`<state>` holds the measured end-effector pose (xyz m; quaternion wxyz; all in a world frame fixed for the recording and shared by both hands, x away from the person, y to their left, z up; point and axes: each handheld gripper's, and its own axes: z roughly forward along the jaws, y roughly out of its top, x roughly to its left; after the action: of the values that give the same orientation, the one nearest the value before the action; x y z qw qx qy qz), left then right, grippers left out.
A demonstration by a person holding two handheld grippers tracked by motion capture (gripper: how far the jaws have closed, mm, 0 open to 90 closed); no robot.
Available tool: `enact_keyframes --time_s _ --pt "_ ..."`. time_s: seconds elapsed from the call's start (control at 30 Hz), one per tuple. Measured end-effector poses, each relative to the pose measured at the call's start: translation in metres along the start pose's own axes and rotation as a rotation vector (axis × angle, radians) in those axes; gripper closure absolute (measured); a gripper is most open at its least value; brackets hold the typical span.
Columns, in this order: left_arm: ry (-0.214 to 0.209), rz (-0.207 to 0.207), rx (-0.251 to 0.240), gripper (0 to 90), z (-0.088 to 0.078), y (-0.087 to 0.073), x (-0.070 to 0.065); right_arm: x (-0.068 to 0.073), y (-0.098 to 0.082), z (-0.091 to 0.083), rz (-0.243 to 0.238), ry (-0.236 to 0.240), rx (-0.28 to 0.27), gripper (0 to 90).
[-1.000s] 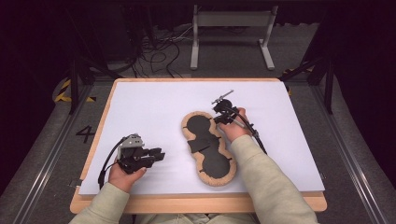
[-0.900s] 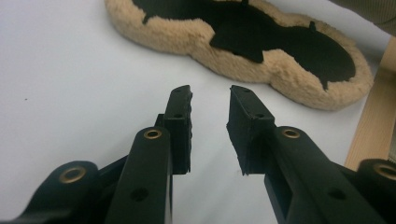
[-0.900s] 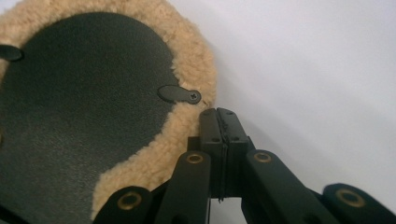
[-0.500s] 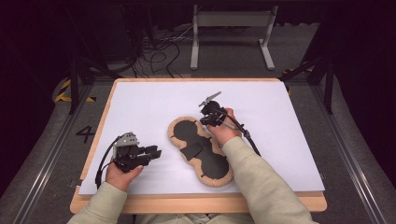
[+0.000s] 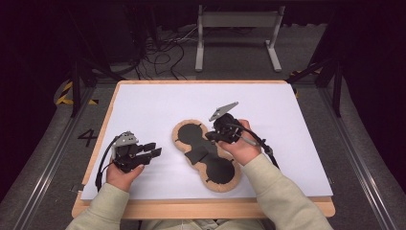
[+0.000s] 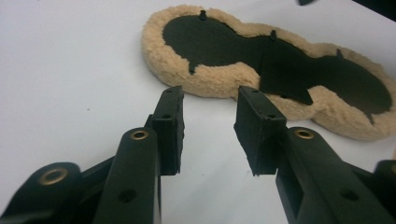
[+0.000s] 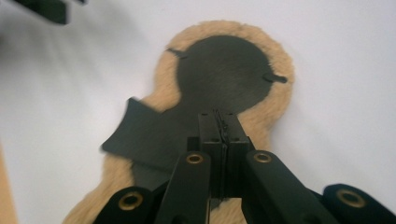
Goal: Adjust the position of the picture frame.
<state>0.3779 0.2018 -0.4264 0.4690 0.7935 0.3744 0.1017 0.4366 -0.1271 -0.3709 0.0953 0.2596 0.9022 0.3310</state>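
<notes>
Fleece-edged pad, peanut-shaped with a dark lining, lies mid-surface; it looks light, floppy and grippy. The right hand-held gripper, pressed together, seems to pinch the lining at its waist. The left hand-held gripper, just widening, holds nothing; its best hold is the woolly rim.

Table – light wooden top, bare wood showing along near edge, most of surface under white sheet. Beyond table's far edge: grey metal stand on grey carpeted floor, tangle of black cables just left of stand. Left of table: black-and-yellow tape and painted number 4 on floor, metal rail running alongside. Right of table – dark frame legs. Room behind stand dark; light falls on table.
</notes>
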Motion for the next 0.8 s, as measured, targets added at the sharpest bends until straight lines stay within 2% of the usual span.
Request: enact_keyframes --time_s 0.07,0.23,0.33,0.43,0.5,0.63,0.7,0.8 --pt "0.016 0.010 -0.002 62.7 0.000 0.000 0.001 0.011 -0.007 -0.008 -0.031 -0.017 0.005 90.0" --pt "0.015 0.012 -0.006 63.9 0.001 0.001 0.001 0.021 -0.019 -0.019 -0.020 0.029 -0.026 90.0" --pt "0.012 0.006 -0.003 63.8 0.002 0.001 0.000 0.026 -0.020 -0.024 -0.037 0.017 -0.016 90.0" --pt "0.047 0.014 -0.031 63.9 0.001 0.001 0.000 0.031 -0.022 -0.028 -0.066 0.027 -0.013 90.0" --pt "0.054 0.006 -0.049 63.8 0.000 0.001 -0.001 0.036 -0.024 -0.029 -0.069 0.041 -0.003 90.0" --pt "0.046 0.003 -0.040 63.8 0.001 0.000 -0.001 0.046 -0.026 -0.026 -0.092 0.094 0.024 90.0" --pt "0.051 0.004 -0.044 63.8 0.002 -0.001 -0.001 0.053 -0.029 -0.021 -0.114 0.120 0.034 90.0" --pt "0.051 0.004 -0.049 63.8 0.001 0.000 -0.001 0.059 -0.033 -0.012 -0.114 0.141 0.057 90.0"
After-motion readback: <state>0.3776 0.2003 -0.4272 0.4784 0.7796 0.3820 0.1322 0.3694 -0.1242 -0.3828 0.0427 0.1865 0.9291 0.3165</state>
